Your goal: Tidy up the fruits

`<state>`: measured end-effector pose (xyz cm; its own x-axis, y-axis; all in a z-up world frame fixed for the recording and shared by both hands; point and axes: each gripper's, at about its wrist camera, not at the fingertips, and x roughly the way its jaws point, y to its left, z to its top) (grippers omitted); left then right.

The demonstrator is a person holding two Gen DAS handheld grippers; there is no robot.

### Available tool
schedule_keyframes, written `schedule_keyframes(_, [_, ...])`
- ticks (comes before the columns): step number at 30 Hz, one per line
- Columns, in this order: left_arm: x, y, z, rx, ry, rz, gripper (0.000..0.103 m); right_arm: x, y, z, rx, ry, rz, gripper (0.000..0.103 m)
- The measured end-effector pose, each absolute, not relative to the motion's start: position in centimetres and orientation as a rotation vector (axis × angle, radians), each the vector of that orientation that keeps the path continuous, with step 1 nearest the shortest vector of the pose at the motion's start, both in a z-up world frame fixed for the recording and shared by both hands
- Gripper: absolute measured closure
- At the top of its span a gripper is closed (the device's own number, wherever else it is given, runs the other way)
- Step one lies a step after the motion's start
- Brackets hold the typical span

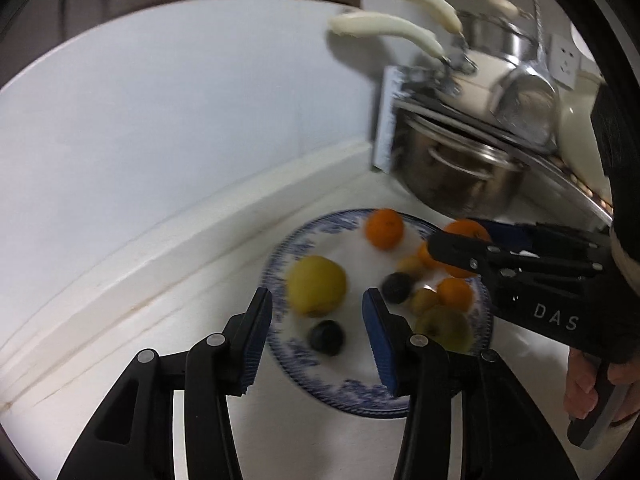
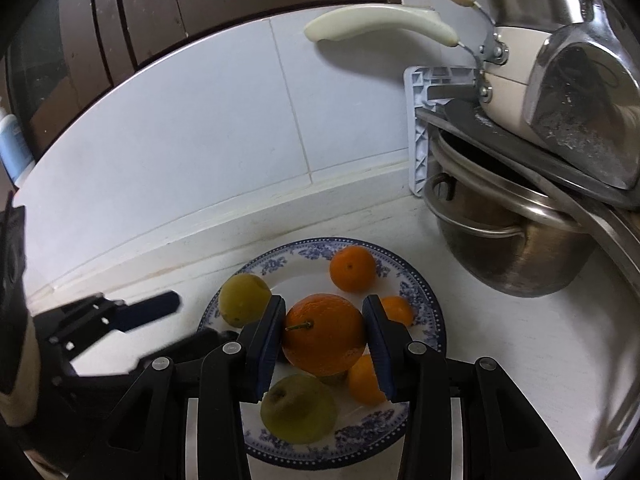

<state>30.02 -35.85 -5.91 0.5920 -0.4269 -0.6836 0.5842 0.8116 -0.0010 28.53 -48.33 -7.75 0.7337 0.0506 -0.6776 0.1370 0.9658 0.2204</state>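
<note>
A blue-patterned white plate (image 2: pixel 424 300) on the white counter holds mixed fruit. My right gripper (image 2: pixel 325 304) is shut on a large orange (image 2: pixel 324 336) just above the plate, over a greenish apple (image 2: pixel 298 408) and small mandarins (image 2: pixel 366 380). Another mandarin (image 2: pixel 352 268) lies at the plate's far side. My left gripper (image 1: pixel 317 300) is open above the left part of the plate (image 1: pixel 360 396). A yellow apple (image 1: pixel 316 286) and a dark plum (image 1: pixel 326 338) show in its gap, untouched. A second plum (image 1: pixel 397 287) lies right of it. The right gripper (image 1: pixel 436 246) reaches in from the right.
Stacked steel pots (image 2: pixel 512 248) and pans with cream handles (image 2: pixel 384 24) crowd the right, close behind the plate. A white plastic rack end (image 2: pixel 420 120) stands against the tiled wall. A person's hand (image 1: pixel 584 384) grips the right tool.
</note>
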Motion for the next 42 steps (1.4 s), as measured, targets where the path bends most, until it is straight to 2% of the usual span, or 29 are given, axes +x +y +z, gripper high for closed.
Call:
schedule_keyframes(4, [29.9, -34.6, -5.3, 0.222, 0.713, -0.577, 0.055, 29.0, -47.4, -7.7, 0.244, 0.75, -0.018, 0.061])
schedule_keyframes(5, [29.6, -34.3, -5.1, 0.225, 0.707, -0.573, 0.055, 28.9, -47.0, -7.6, 0.236, 0.74, -0.01, 0.053])
schedule_keyframes(6, [29.4, -34.0, -4.9, 0.228, 0.699, -0.568, 0.055, 28.8, -46.8, -7.4, 0.229, 0.727, -0.015, 0.041])
schedule_keyframes(7, [29.2, -33.7, -4.7, 0.231, 0.693, -0.562, 0.055, 28.4, -46.5, -7.0, 0.219, 0.707, -0.02, 0.038])
schedule_keyframes(16, [26.2, -31.1, -2.2, 0.248, 0.61, -0.533, 0.049, 23.3, -45.3, -3.9, 0.182, 0.626, -0.12, 0.036])
schedule_keyframes(22, [23.4, -28.9, -0.2, 0.239, 0.543, -0.532, 0.044, 19.4, -44.1, -2.4, 0.19, 0.591, -0.144, 0.031])
schedule_keyframes(28, [21.1, -26.5, 1.7, 0.244, 0.492, -0.494, 0.044, 16.0, -42.1, -0.9, 0.141, 0.56, -0.173, 0.03])
schedule_keyframes(31, [19.8, -25.2, 2.5, 0.246, 0.467, -0.484, 0.044, 14.3, -41.1, -0.1, 0.131, 0.544, -0.211, 0.025])
schedule_keyframes(35, [18.0, -23.3, 3.4, 0.248, 0.457, -0.483, 0.031, 12.0, -39.8, 0.9, 0.123, 0.527, -0.237, 0.024])
schedule_keyframes(37, [17.1, -22.2, 3.9, 0.247, 0.452, -0.457, 0.026, 10.9, -39.2, 1.3, 0.128, 0.521, -0.251, 0.02])
schedule_keyframes(38, [16.7, -21.7, 4.0, 0.248, 0.448, -0.449, 0.024, 10.3, -38.8, 1.5, 0.129, 0.518, -0.257, 0.017])
schedule_keyframes(42, [14.7, -19.8, 4.4, 0.226, 0.443, -0.441, 0.018, 8.2, -37.2, 2.3, 0.118, 0.515, -0.263, 0.016])
